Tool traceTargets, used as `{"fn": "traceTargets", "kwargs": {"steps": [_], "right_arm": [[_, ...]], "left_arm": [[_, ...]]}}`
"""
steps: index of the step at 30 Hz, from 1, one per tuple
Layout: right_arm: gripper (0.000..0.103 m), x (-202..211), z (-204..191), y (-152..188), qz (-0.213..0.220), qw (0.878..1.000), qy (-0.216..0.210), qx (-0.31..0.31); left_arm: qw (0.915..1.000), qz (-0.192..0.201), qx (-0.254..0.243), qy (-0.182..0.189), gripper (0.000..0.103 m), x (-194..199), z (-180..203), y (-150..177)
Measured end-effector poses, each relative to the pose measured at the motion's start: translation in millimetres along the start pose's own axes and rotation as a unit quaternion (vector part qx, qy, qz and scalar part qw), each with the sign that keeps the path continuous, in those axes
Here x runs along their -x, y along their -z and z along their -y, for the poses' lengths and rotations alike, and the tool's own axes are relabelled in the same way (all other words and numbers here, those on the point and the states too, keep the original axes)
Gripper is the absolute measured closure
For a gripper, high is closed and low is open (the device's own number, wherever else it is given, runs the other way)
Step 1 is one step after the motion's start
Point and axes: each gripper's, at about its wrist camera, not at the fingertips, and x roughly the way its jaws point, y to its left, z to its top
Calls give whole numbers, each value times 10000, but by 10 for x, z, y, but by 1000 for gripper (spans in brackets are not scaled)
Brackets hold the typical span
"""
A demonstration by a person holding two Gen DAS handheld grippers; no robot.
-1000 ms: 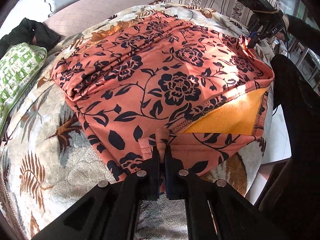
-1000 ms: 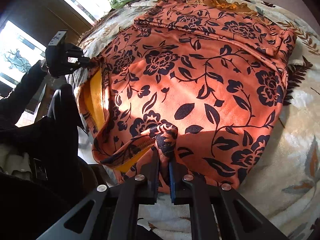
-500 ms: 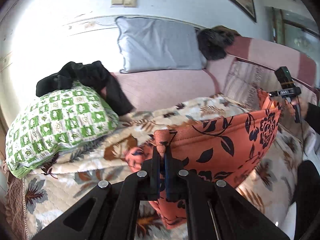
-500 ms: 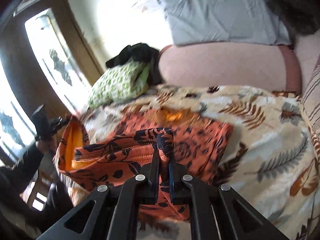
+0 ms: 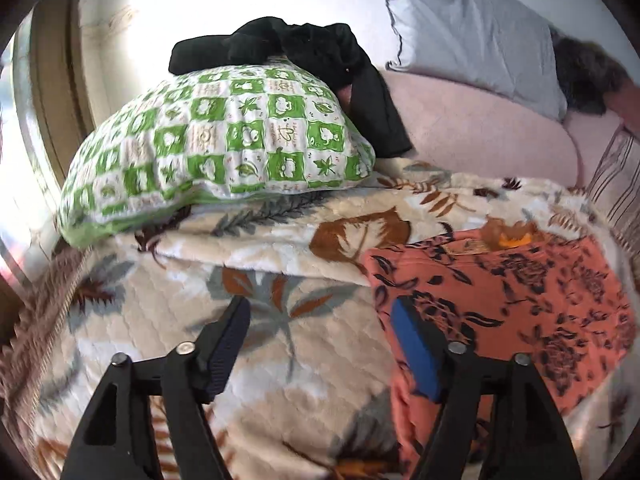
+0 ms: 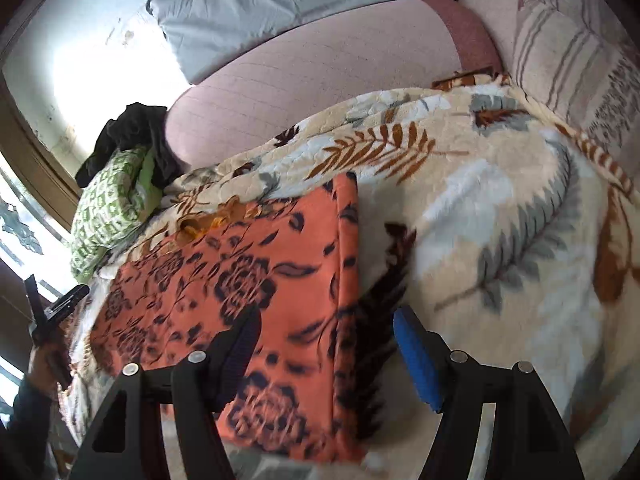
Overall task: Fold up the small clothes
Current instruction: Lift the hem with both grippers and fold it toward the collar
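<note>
An orange garment with a dark flower print (image 5: pixel 520 304) lies folded flat on the leaf-patterned blanket (image 5: pixel 280 280). It also shows in the right wrist view (image 6: pixel 248 280). My left gripper (image 5: pixel 320 332) is open and empty, at the garment's left edge, with its right finger over the cloth. My right gripper (image 6: pixel 326 344) is open and empty, over the garment's right edge. The left gripper (image 6: pixel 52 312) shows in the right wrist view at the far left, beyond the garment.
A green checked pillow (image 5: pixel 224 148) with a black garment (image 5: pixel 304 56) on it lies at the back left. A grey pillow (image 5: pixel 472 36) leans on the pink sofa back (image 5: pixel 480 132). A striped cushion (image 6: pixel 568 52) stands at the right.
Both grippers held the garment's corners, lifted them and carried them forward over the cloth. Now both have opened and let go, and the garment lies folded on the blanket.
</note>
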Motion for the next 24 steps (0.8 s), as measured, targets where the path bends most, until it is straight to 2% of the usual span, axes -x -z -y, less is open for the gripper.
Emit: {"fn": "traceTargets", "kwargs": {"steps": [1,3,5,7,9,12,14,16,17,18,19,20,21,22,24], "right_arm": [[29,133,7,169,55,9994,-229,-272],[18,257,62,560,-20,9918,-766,-1021],[18,177,68,880,-262,9799,-1144,-1612],[18,12,59,1018,-363,9705,-1260,-2022],[18,-136,71,1032,-193,9582,-1352,-2515],[18,-347,116,969,9,9389,-1352,-3167],[18,-444,127,917,129,9318,-1255,-3404],[18,-497,145,842,240,9250,-1192,-3600],[19,-511,132,801,274,9241,-1199,-3619],[27,-532,113,740,280,9284,-1173,-3515],[37,-566,90,682,229,9366,-988,-3354],[73,-630,90,640,107,9417,-814,-3264],[84,-715,109,615,-50,9422,-761,-3262],[85,-774,112,593,-145,9430,-741,-3242],[89,-761,34,497,-169,9532,-640,-2951]], "left_arm": [[9990,3,300,319,23,159,-28,129],[9939,-73,881,663,21,353,18,428],[9870,-196,1353,842,20,358,164,685],[9811,-381,1641,948,20,222,343,837],[9772,-562,1844,894,20,46,480,908],[9686,-1010,2204,561,17,-223,575,945],[9651,-1058,2367,364,15,-321,558,907],[9572,-1038,2667,434,18,-360,496,851],[9592,-950,2618,477,49,-365,493,801],[9644,-1056,2386,427,74,-415,515,740],[9647,-1244,2288,398,86,-490,524,702],[9641,-1317,2270,406,88,-536,518,673],[9657,-1366,2173,398,89,-563,523,637],[9673,-1379,2089,402,93,-563,526,601],[9713,-1273,1959,447,95,-479,524,514]]}}
